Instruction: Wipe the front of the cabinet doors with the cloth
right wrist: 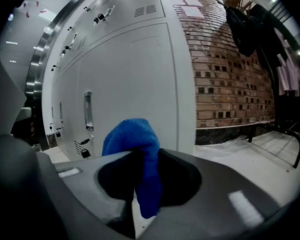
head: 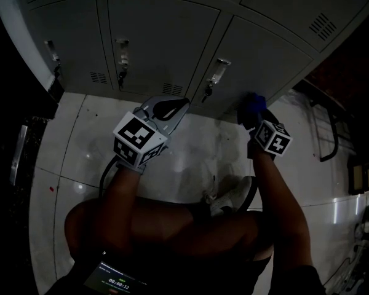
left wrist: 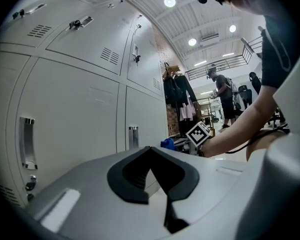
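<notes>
- Small lit screen (head: 111,282) with a timer readout is seen nearest the head camera, at the bottom edge of the head view, below the person's bent legs (head: 172,223).
- Glossy white floor (head: 80,143) is shown beneath both grippers; a pale shoe (head: 230,194) rests on it between the forearms.
- Grey cabinet doors (head: 166,35) fill the upper head view, each fitted with a vertical handle (head: 219,70); a key (head: 206,91) hangs from a lock below one handle.
- A brick wall (right wrist: 225,74) is seen just beside the cabinet's end, and a black metal frame (head: 329,134) stands on the floor near it.
- Hanging clothes (left wrist: 177,91) and a standing person (left wrist: 221,89) are visible far behind.
- Left gripper (head: 167,107) is held level, well short of the doors, with its jaws pressed together on nothing; its marker cube (head: 138,140) faces up.
- Right gripper (head: 253,114) is extended on a straight forearm (head: 281,195) and is clamped on the blue cloth (head: 253,102).
- The cloth is bunched at a door's lower edge; contact cannot be confirmed.
</notes>
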Action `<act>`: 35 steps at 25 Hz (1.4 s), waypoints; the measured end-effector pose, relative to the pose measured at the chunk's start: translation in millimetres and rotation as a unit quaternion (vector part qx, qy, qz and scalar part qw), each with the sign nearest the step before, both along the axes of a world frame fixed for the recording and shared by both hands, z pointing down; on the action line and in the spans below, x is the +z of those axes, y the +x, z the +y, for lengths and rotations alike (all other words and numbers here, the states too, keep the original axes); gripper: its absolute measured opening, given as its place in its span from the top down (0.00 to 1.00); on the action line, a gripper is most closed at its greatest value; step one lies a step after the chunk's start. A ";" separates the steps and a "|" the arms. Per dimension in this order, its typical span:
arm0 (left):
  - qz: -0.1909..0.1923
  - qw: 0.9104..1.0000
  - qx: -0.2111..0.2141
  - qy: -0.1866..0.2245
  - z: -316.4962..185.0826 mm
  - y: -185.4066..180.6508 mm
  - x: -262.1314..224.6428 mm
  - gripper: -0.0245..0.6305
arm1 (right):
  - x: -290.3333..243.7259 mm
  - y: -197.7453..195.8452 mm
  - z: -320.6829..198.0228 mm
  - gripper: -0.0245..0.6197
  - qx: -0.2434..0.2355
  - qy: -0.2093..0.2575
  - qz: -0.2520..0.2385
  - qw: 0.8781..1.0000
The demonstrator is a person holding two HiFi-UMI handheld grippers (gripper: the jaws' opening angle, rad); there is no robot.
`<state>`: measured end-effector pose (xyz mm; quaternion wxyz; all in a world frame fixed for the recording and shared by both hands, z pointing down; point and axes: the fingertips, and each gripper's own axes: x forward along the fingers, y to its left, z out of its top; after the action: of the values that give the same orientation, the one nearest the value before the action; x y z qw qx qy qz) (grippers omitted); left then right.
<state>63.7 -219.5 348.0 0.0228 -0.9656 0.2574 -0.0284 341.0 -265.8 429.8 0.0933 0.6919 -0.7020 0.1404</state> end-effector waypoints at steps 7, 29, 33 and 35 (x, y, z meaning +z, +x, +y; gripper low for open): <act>0.006 1.000 -0.004 0.000 -0.5 -2.8 -3.7 0.96 | 0.2 -136.6 -5.6 0.84 -0.117 0.002 -0.027 0.993; 0.013 1.000 -0.003 0.002 -3.5 -3.1 -5.3 0.96 | 65.3 -124.7 -54.3 0.84 -0.068 -0.044 -0.012 0.997; 0.012 1.000 -0.003 0.002 -2.5 -3.3 -4.9 0.96 | 65.3 -89.7 -45.3 0.84 -0.041 -0.050 -0.017 0.998; 0.012 1.000 -0.002 0.001 -2.0 -2.8 -4.4 0.96 | 64.0 -70.3 -40.8 0.84 -0.026 -0.053 -0.007 0.998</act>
<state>60.9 -221.5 343.7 0.0211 -0.9653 0.2598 -0.0169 270.7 -306.6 493.8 0.1281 0.6663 -0.7122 0.1798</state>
